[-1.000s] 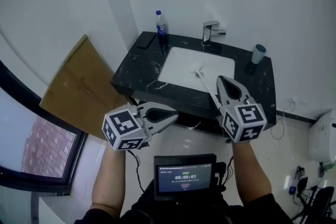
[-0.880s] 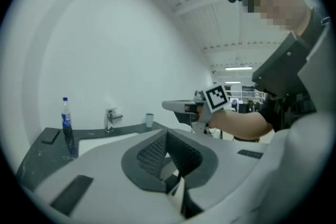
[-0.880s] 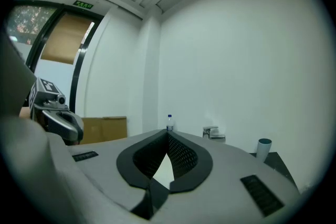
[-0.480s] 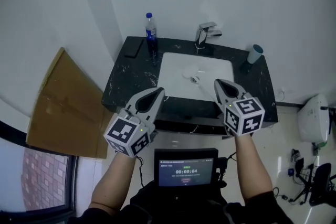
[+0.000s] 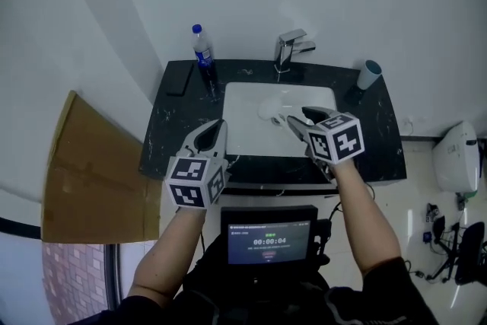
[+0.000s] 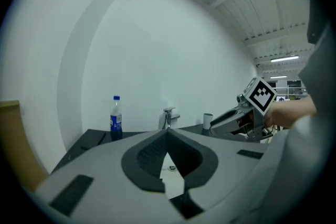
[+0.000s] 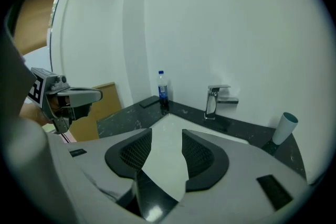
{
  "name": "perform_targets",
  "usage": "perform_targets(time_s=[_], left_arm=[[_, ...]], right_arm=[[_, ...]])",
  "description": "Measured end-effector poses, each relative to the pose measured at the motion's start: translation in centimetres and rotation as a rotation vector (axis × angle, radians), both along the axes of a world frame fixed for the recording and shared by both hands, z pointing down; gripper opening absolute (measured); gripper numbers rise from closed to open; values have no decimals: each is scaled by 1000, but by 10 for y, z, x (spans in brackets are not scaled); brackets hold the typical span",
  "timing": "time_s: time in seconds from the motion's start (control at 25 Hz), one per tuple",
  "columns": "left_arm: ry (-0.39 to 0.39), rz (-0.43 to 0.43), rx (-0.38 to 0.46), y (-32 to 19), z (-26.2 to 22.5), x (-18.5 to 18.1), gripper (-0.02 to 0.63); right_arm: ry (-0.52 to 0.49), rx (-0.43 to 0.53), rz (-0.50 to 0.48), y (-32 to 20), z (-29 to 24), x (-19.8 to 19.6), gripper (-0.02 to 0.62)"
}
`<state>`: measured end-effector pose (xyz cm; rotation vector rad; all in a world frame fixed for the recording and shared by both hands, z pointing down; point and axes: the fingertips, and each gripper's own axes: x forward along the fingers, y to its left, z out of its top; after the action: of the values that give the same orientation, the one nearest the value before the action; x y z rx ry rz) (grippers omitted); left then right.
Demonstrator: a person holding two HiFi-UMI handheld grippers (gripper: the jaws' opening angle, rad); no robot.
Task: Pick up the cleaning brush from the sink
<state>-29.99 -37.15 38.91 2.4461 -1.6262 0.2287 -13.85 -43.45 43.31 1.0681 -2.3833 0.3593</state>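
Observation:
The white sink [image 5: 245, 129] is set in a black marble counter [image 5: 171, 137]. A small pale brush [image 5: 268, 113] lies in the basin near the drain. My right gripper [image 5: 294, 122] reaches over the basin's right half, just right of the brush. Its jaws are opening and nothing is between them; only bare basin [image 7: 163, 157] shows in the gap. My left gripper [image 5: 218, 125] hovers over the sink's front left edge, shut and empty, its jaw tips touching [image 6: 167, 132]. The brush is hidden in the right gripper view.
A blue-capped bottle [image 5: 202, 49] and a dark flat object [image 5: 180, 78] stand on the counter at back left. The faucet [image 5: 288, 49] is behind the basin, a grey cup [image 5: 369, 74] at back right. Cardboard [image 5: 84, 171] leans at the left. A tablet [image 5: 268, 240] hangs at my chest.
Both grippers have moved forward to the sink, the left swinging in from the left. The right gripper's jaws went from shut to open.

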Motion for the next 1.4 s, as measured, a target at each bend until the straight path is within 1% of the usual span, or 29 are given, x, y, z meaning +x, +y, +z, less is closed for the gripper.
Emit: perform_targets(time_s=[0.16, 0.32, 0.4, 0.48, 0.52, 0.76, 0.92, 1.0, 1.04, 1.08, 1.12, 1.16, 1.4], left_arm=[[21, 15, -91, -34, 31, -2, 2], [47, -20, -183, -62, 69, -9, 2], [53, -30, -236, -75, 89, -11, 2], [49, -32, -287, -82, 110, -12, 2], [44, -31, -306, -86, 119, -12, 18], [10, -6, -394, -117, 157, 1, 18], [38, 2, -484, -132, 182, 17, 18], [39, 7, -505, -138, 191, 21, 18], [36, 9, -511, -140, 193, 21, 18], [35, 12, -516, -141, 195, 21, 18], [36, 14, -522, -142, 196, 22, 18], [38, 17, -525, -143, 197, 22, 18], [52, 26, -511, -139, 193, 18, 18]], right_arm=[[96, -185, 15, -31, 58, 3, 172], [177, -351, 61, -51, 125, 13, 172], [203, -412, 85, -61, 153, 19, 229], [219, -481, 107, -64, 181, 23, 229], [229, -509, 115, -65, 193, 25, 229], [297, -602, 148, -79, 240, 34, 229], [322, -668, 153, -85, 261, 39, 229], [333, -696, 157, -88, 269, 41, 227], [342, -710, 156, -88, 272, 42, 200], [353, -722, 154, -87, 275, 42, 160], [362, -731, 151, -86, 278, 43, 104], [368, -735, 152, -86, 280, 43, 72], [390, -714, 164, -85, 279, 43, 71]])
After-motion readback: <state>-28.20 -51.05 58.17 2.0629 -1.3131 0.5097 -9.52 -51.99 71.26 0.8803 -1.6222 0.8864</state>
